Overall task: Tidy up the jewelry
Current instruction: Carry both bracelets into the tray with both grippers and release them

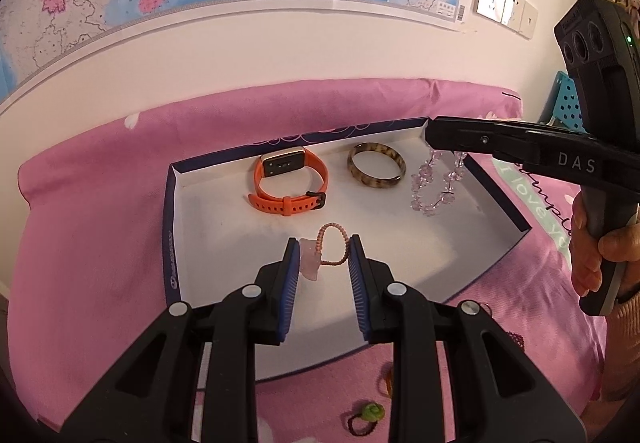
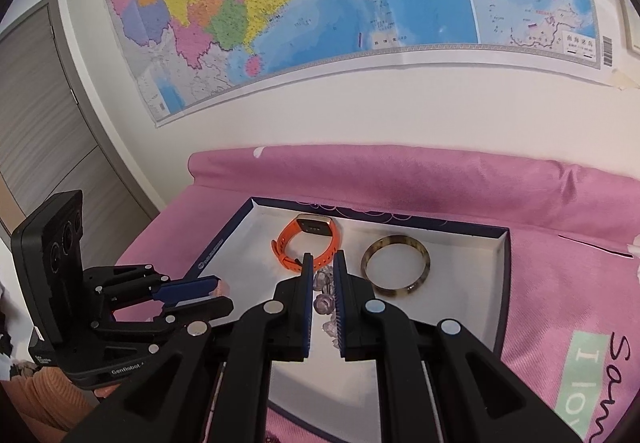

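Observation:
My left gripper (image 1: 325, 257) is shut on a pink coil bracelet with a pale pink stone (image 1: 332, 243), held low over the front of the white-lined tray (image 1: 170, 227). My right gripper (image 2: 323, 271) is shut on a clear pink crystal bead bracelet (image 2: 324, 301). In the left wrist view that bead bracelet (image 1: 436, 179) hangs from the right gripper (image 1: 430, 137) over the tray's right side. An orange smartwatch (image 1: 288, 183) and a tortoiseshell bangle (image 1: 376, 165) lie at the back of the tray. The left gripper (image 2: 222, 293) shows at the left of the right wrist view.
The tray sits on a pink cloth (image 1: 100, 203) against a wall with a map (image 2: 320, 3). Small rings and hair ties lie on the cloth in front of the tray, one with a green bead (image 1: 370, 413). A person's hand (image 1: 596, 259) grips the right handle.

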